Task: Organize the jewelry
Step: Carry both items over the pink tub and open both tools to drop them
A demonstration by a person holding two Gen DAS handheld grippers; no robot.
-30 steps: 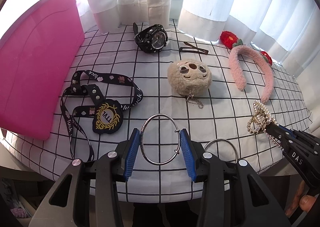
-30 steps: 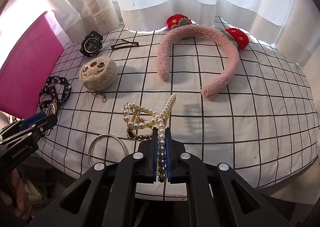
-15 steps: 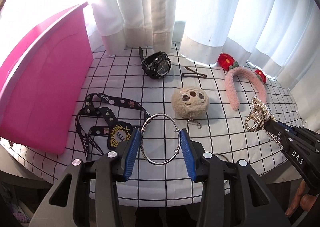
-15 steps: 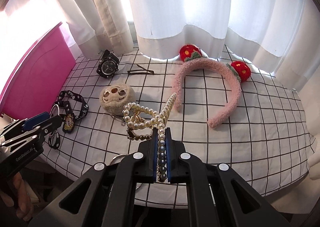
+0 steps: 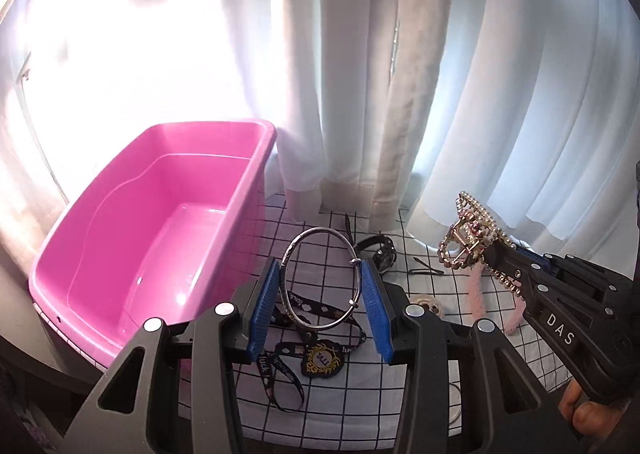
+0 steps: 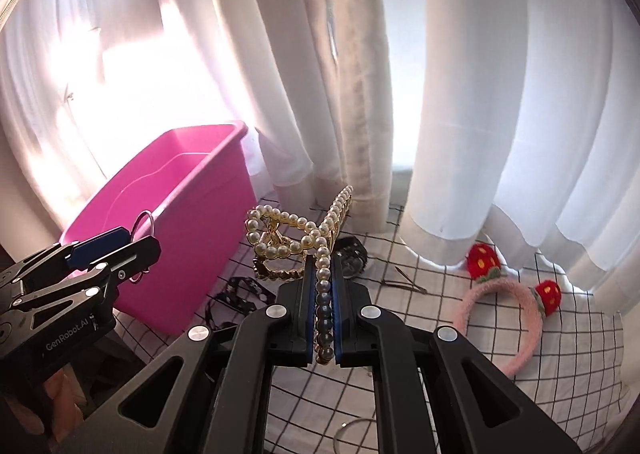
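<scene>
My left gripper (image 5: 320, 296) is shut on a silver bangle (image 5: 292, 254) and holds it in the air, to the right of the pink bin (image 5: 132, 242). My right gripper (image 6: 323, 290) is shut on a pearl hair claw (image 6: 296, 234), also raised above the table. The claw (image 5: 468, 242) and the right gripper (image 5: 504, 258) show at the right of the left wrist view. The left gripper (image 6: 132, 244) with the bangle (image 6: 143, 220) shows in front of the bin (image 6: 180, 230) in the right wrist view. The bin's inside looks bare.
On the checked tablecloth (image 6: 560, 354) lie a pink fluffy headband with strawberries (image 6: 516, 318), a black watch (image 5: 380, 254), a hair pin (image 6: 404, 282), a black lanyard with a badge (image 5: 316, 358), a plush charm (image 5: 430, 304) and a second bangle (image 6: 352, 434). White curtains hang behind.
Both grippers have risen well above the table with their items and tilted up. The bin's open inside has come into view. The table items now lie lower and farther.
</scene>
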